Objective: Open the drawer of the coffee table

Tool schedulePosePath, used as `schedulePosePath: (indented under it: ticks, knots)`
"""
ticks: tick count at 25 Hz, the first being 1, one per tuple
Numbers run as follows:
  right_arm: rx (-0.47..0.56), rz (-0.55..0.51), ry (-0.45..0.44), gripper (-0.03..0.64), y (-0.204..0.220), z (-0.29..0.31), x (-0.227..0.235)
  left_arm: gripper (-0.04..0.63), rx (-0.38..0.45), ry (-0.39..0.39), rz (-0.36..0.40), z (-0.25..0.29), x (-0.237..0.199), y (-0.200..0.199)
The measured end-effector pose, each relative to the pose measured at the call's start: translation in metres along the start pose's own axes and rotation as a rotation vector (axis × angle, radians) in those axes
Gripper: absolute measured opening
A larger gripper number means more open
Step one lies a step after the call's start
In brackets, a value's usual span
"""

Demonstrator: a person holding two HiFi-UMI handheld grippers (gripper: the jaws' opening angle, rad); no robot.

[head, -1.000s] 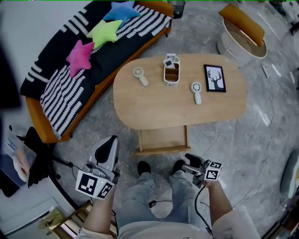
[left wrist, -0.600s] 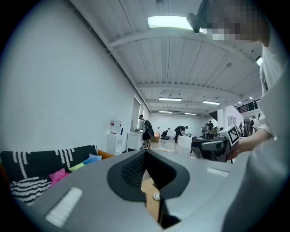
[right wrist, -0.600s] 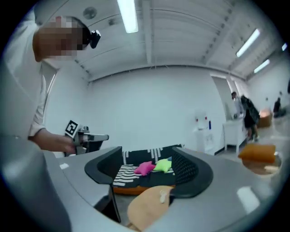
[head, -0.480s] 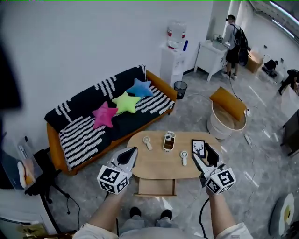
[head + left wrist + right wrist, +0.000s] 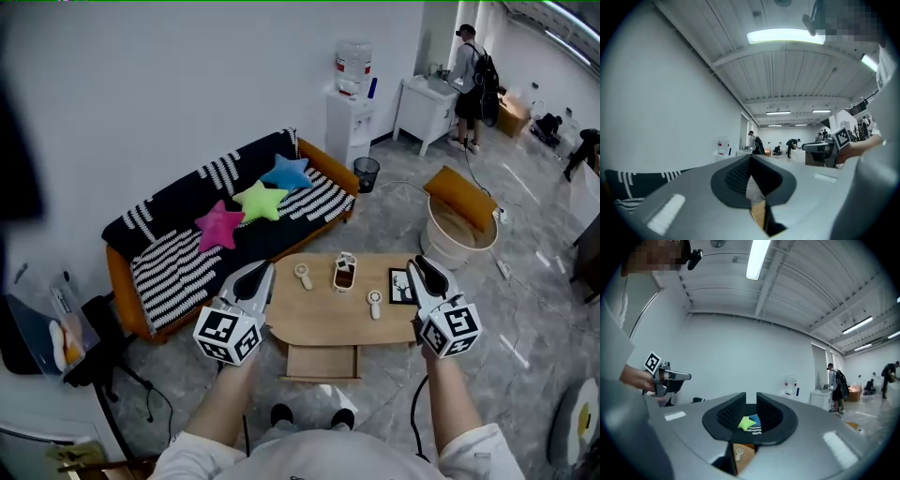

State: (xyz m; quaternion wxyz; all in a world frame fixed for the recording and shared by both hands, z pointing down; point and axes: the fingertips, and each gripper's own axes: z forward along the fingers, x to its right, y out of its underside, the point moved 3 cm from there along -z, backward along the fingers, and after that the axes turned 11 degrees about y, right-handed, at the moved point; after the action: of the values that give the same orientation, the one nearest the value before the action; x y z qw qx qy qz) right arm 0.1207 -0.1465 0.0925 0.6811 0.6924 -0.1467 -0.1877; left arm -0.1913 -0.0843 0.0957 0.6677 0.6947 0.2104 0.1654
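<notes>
— Drawer (image 5: 322,361) first: where is it?
— Under the near edge of the coffee table (image 5: 328,328), pulled out toward the person's feet, its light wooden inside showing.
— And the left gripper (image 5: 263,270)?
— Held up level in front of the person, over the table's left end and well apart from the drawer. Its jaws meet at the tips, with nothing between them.
— The right gripper (image 5: 418,265)?
— Up at about the same height, over the table's right end. Its jaws have just been closing. A narrow slot shows between the pads, and nothing sits in it.
— What lies on the tabletop?
— Two small hand fans, one to the left (image 5: 303,275) and one nearer the middle (image 5: 374,302). A white holder (image 5: 344,272) stands between them. A black picture frame (image 5: 400,286) lies at the right end, partly behind the right gripper.
— And around the table?
— A striped sofa (image 5: 178,272) stands behind it, carrying a pink star cushion (image 5: 218,225), a green one (image 5: 259,201) and a blue one (image 5: 287,172). To the right is a round tub (image 5: 455,234) with an orange lid (image 5: 464,197) tilted on its rim. A water dispenser (image 5: 348,112) stands by the far wall. A person (image 5: 471,70) with a backpack stands at a white counter in the far corner.
</notes>
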Motion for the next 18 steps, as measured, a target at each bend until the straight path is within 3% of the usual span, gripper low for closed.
schedulePosePath:
  ticks: [8,18]
  knots:
    - [-0.056,0.017,0.024,0.007,0.029,0.006,0.018,-0.002,-0.035,-0.032,-0.001,0.009,-0.006,0.019]
    - [-0.06,-0.016,0.045,0.003,0.035,0.006,0.021,-0.002,-0.029,-0.016,-0.013,0.025,-0.004,0.024]
